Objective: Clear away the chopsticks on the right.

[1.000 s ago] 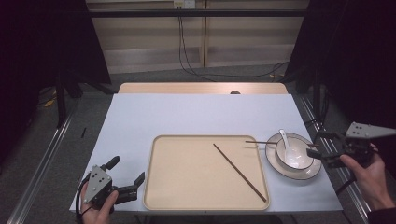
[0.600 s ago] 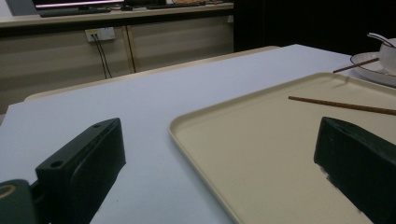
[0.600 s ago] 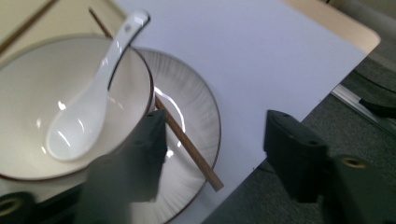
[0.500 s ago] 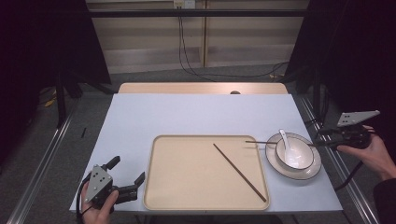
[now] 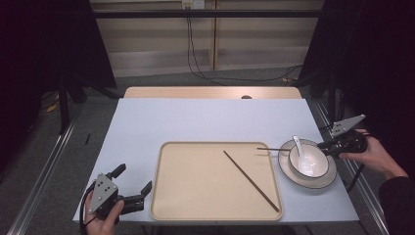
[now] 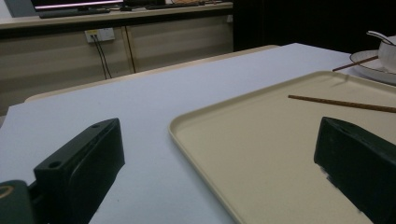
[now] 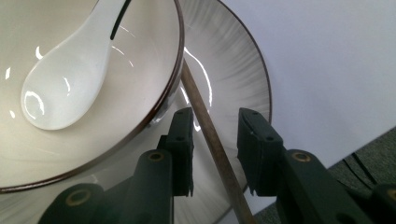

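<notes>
Dark surroundings frame a pale blue worktop (image 5: 210,122) with wood-panelled cabinets and hanging cables behind it. On the worktop lies a beige tray (image 5: 195,196), and across its right half one brown chopstick (image 5: 250,180) lies slantwise. Just right of the tray sits a ribbed plate (image 5: 323,182) with a dark rim, carrying a white bowl (image 5: 313,164) in which a white spoon (image 5: 299,147) rests. A second chopstick (image 7: 210,135) lies on the plate beside the bowl, running under the bowl's edge so that its far end pokes out over the tray's right rim. The right gripper (image 7: 215,140), held in a hand at the worktop's right edge, reaches in over the plate; its fingers (image 7: 181,140) have just been closing and now stand on either side of this chopstick, a narrow gap showing at each side, so they do not yet pinch it. The left gripper (image 5: 133,192) rests at the near left corner of the worktop, beside the tray, its fingers (image 6: 88,163) spread wide with nothing between them.
</notes>
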The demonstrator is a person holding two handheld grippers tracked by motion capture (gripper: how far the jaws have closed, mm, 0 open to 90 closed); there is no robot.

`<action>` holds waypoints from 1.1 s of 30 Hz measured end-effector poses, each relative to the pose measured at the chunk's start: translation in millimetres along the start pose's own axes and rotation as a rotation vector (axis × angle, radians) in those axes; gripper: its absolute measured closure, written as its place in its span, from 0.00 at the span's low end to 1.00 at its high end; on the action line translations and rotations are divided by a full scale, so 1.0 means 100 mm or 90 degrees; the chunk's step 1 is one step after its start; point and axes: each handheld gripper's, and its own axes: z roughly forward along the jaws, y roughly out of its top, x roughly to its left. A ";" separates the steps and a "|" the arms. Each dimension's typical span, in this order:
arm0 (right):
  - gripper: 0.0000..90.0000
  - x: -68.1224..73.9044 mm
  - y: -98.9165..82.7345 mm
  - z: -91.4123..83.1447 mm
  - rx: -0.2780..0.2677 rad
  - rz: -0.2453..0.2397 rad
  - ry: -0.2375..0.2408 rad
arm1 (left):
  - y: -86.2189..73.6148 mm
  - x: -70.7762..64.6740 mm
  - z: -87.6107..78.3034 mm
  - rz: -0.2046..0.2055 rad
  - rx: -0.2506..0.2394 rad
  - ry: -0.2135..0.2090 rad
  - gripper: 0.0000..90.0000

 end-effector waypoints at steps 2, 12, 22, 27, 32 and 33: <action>0.73 -0.01 0.01 0.04 0.014 0.004 -0.002 | 0.00 0.01 0.00 0.002 -0.001 -0.004 0.02; 0.87 0.00 0.04 0.13 0.024 0.003 0.024 | 0.00 0.01 -0.01 0.002 0.001 0.001 0.02; 0.94 0.00 0.01 0.09 -0.002 0.001 0.028 | 0.00 0.01 0.00 0.003 0.001 0.001 0.02; 0.94 -0.01 0.01 0.04 -0.004 0.032 0.029 | 0.00 0.01 0.00 0.004 0.001 -0.001 0.02; 0.94 0.00 0.01 0.00 -0.020 0.044 0.027 | 0.00 0.00 0.00 0.004 0.002 0.001 0.02; 0.94 0.00 0.00 -0.02 -0.026 0.049 0.029 | 0.00 0.01 0.00 0.004 0.002 0.001 0.02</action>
